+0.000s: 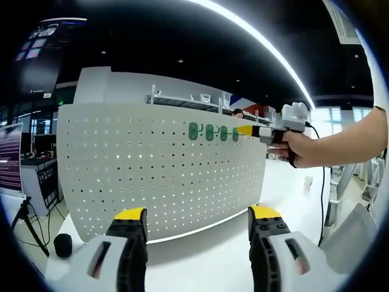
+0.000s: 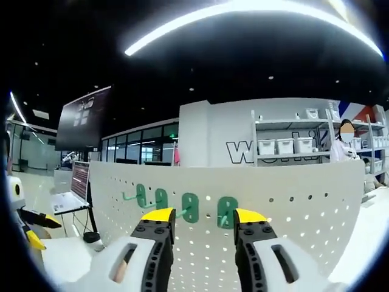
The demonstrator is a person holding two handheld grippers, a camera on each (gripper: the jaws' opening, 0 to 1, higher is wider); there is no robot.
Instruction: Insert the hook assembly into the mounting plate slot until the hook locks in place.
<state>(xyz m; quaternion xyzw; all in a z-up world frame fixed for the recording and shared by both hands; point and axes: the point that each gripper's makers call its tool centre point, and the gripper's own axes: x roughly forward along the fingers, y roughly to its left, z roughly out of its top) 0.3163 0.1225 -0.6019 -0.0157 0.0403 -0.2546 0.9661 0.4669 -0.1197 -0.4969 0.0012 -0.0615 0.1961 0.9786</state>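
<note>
My right hand-held gripper (image 2: pixel 197 220) was up close to the white pegboard (image 1: pixel 152 176), its jaws apart around the last green hook (image 2: pixel 226 213) in the row of four. My left hand-held gripper (image 1: pixel 197 216) hung back over the table (image 1: pixel 206 261), jaws apart and holding nothing. If I pushed crooked, the hook could miss its holes and pop off.

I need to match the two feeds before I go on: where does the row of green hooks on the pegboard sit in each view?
Left gripper view: the row of green hooks sits upper centre-right on the white pegboard, with the right gripper reaching it from the right.
Right gripper view: the hooks run across the lower middle, just above that gripper's own jaws.
Shared landmark: the white shelving rack behind the pegboard.
</note>
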